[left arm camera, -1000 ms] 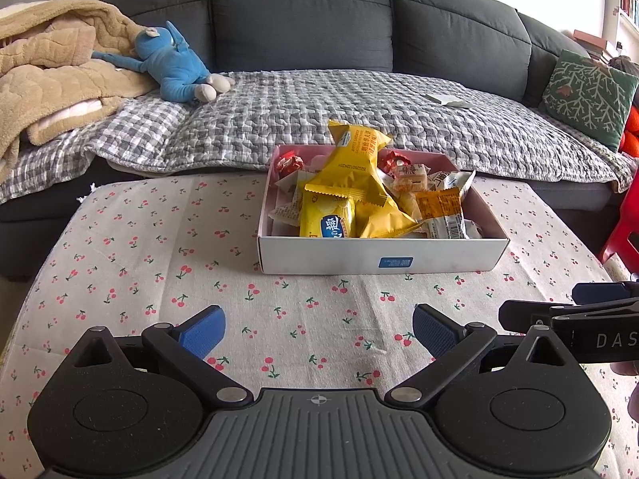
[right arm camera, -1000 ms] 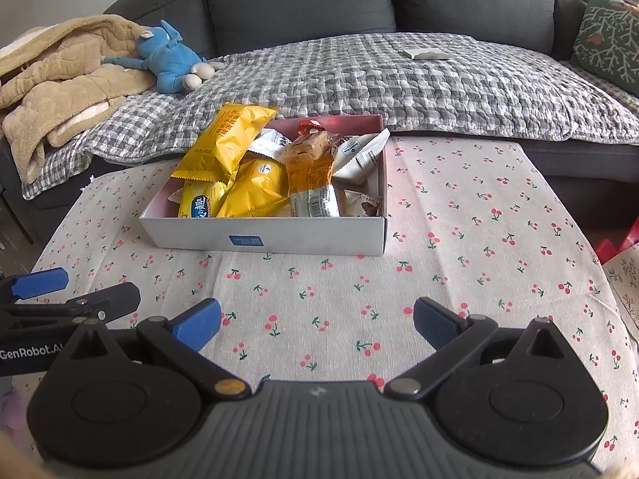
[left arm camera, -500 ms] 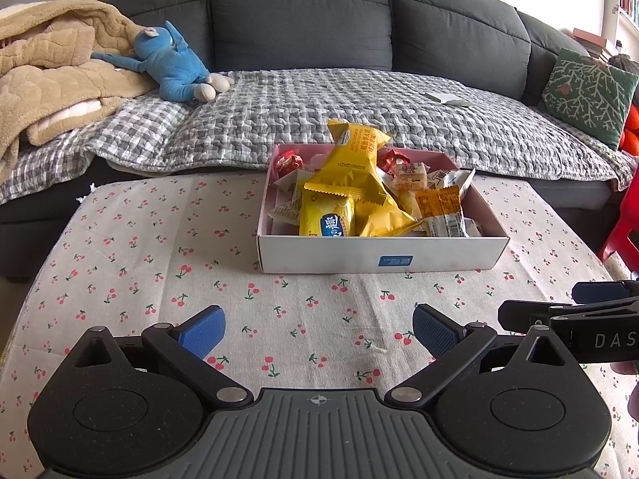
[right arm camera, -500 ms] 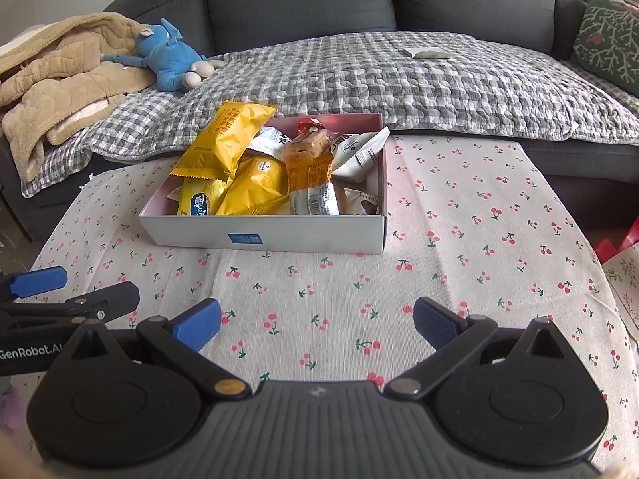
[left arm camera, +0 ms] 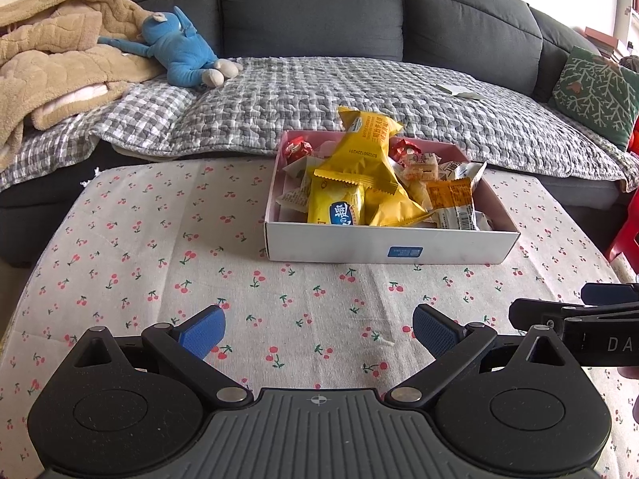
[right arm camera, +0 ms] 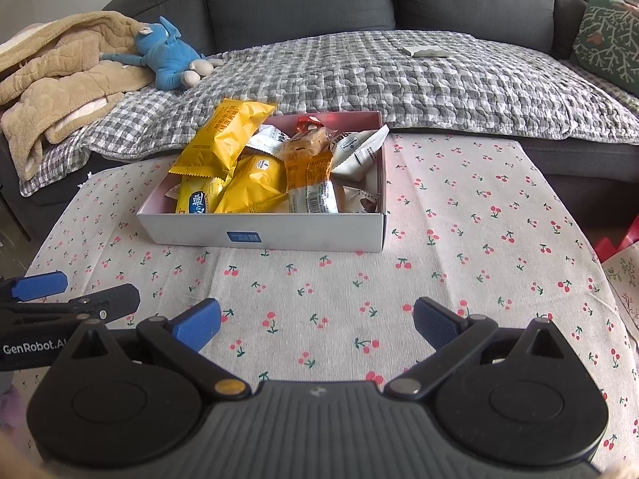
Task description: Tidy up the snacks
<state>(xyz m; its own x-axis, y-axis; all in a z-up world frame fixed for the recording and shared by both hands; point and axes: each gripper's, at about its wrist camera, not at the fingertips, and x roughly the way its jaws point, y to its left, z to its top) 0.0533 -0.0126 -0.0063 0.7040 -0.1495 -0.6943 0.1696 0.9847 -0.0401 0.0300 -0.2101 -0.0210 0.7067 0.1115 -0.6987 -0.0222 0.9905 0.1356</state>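
Hovering low over cherry-print cloth tabletop (left arm camera: 167, 239): left tool (left arm camera: 318, 329) and right tool (right arm camera: 316, 321) both released, empty. White cardboard box (left arm camera: 391, 248) heaped with yellow snack packets (left arm camera: 361, 161) sits ahead (presumably gathered for sorting), well apart.

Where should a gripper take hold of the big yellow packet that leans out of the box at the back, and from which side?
Probably at the raised far end of the big yellow packet, coming from above. That end sticks up over the rim of the box, free of other snacks, while its lower crimped edge lies on the pile. Both the left gripper and the right gripper are open.
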